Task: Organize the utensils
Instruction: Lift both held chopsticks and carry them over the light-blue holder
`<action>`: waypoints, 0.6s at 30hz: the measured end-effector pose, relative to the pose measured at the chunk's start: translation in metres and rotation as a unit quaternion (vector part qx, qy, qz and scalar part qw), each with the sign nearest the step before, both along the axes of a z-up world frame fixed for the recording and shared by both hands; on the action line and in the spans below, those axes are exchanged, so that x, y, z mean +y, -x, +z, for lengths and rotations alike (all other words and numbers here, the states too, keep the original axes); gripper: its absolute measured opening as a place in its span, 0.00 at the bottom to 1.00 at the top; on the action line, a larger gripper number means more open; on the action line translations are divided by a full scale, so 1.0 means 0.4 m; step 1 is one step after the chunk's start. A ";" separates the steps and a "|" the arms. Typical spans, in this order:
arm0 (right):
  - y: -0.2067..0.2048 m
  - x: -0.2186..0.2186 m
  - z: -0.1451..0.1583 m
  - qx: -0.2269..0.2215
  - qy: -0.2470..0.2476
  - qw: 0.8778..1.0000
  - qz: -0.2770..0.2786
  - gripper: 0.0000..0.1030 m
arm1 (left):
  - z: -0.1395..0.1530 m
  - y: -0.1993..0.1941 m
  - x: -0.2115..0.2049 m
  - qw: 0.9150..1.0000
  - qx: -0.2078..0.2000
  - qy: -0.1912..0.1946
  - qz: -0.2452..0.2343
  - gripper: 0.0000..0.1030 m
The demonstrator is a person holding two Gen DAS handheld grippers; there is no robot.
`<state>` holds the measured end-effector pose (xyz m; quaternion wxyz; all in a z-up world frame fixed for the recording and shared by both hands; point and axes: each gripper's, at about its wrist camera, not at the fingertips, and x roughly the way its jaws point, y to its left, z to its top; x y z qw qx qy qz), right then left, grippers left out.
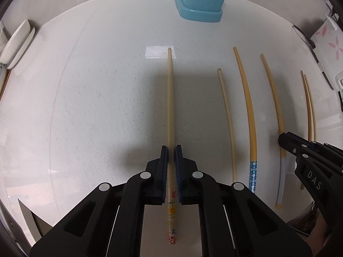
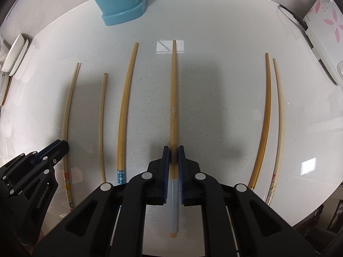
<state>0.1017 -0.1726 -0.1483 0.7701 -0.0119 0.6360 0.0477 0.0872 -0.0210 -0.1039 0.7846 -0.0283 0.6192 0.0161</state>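
Left tool (image 1: 171,150): jaws closed on a pale chopstick (image 1: 170,98) with a flower-printed handle end, pads pressing its shaft just above the print. The stick lies lengthwise on the white table (image 1: 96,107), tip pointing away.

Right tool (image 2: 173,150): jaws closed on a yellow-brown chopstick (image 2: 174,98) with a pale grey ribbed handle end, gripped where wood meets grey. It also lies along the table, tip pointing away.

Between the two tools, on the table: one thin plain chopstick (image 2: 103,128) and one chopstick with a blue dotted handle (image 2: 124,107), side by side, apart from each other.

Right of the right tool: a dark yellow chopstick (image 2: 264,117) and a pale printed chopstick (image 2: 280,117), near each other.

Far edge, middle: light blue utensil holder (image 2: 120,2) with round holes, standing upright, well apart from the stick tips.

Far left edge: stacked white dishes (image 1: 18,42). Far right edge: white appliance (image 2: 321,34) with pink flower print.
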 end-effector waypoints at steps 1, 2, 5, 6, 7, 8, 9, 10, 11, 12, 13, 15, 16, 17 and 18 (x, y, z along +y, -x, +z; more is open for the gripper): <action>0.000 -0.004 0.003 -0.002 -0.001 1.000 -0.001 0.07 | -0.001 0.009 0.002 1.000 -0.002 0.001 0.000 0.06; 0.000 -0.007 0.007 -0.004 -0.002 1.000 -0.002 0.07 | 0.002 0.011 0.000 1.000 -0.005 0.001 0.001 0.06; 0.001 -0.015 0.026 -0.013 -0.005 1.000 -0.004 0.07 | 0.019 0.020 0.000 1.000 -0.016 0.001 0.003 0.06; 0.000 -0.017 0.033 -0.017 -0.006 1.000 -0.004 0.07 | 0.023 0.021 0.000 1.000 -0.019 0.001 0.003 0.06; -0.002 -0.019 0.040 -0.020 -0.008 1.000 -0.005 0.07 | 0.028 0.020 0.001 1.000 -0.023 0.000 0.003 0.06; 0.004 -0.019 0.046 -0.023 -0.009 1.000 -0.006 0.07 | 0.029 0.022 -0.007 1.000 -0.025 -0.001 0.003 0.06; 0.014 -0.018 0.053 -0.027 -0.010 1.000 -0.007 0.07 | 0.032 0.023 -0.008 1.000 -0.028 0.000 0.003 0.06; 0.013 -0.020 0.055 -0.031 -0.011 0.999 -0.008 0.07 | 0.037 0.024 -0.009 1.000 -0.031 0.000 0.003 0.06; 0.011 -0.023 0.063 -0.036 -0.012 0.999 -0.009 0.07 | 0.042 0.024 -0.010 0.999 -0.035 -0.001 0.003 0.06; 0.011 -0.025 0.068 -0.040 -0.013 0.999 -0.010 0.07 | 0.047 0.024 -0.010 0.999 -0.039 -0.001 0.002 0.06; 0.011 -0.022 0.073 -0.043 -0.014 0.999 -0.011 0.07 | 0.052 0.024 -0.010 0.999 -0.042 -0.002 0.002 0.06; 0.008 -0.024 0.085 -0.052 -0.017 0.998 -0.014 0.07 | 0.072 0.030 -0.012 0.999 -0.050 -0.003 0.003 0.06; 0.005 -0.019 0.084 -0.055 -0.018 0.998 -0.015 0.07 | 0.079 0.029 -0.012 0.999 -0.054 -0.003 0.003 0.06; 0.003 -0.020 0.092 -0.060 -0.020 0.998 -0.016 0.07 | 0.087 0.028 -0.010 0.998 -0.059 -0.004 0.003 0.06; 0.007 -0.021 0.097 -0.062 -0.021 0.998 -0.016 0.07 | 0.095 0.027 -0.009 0.998 -0.063 -0.004 0.004 0.06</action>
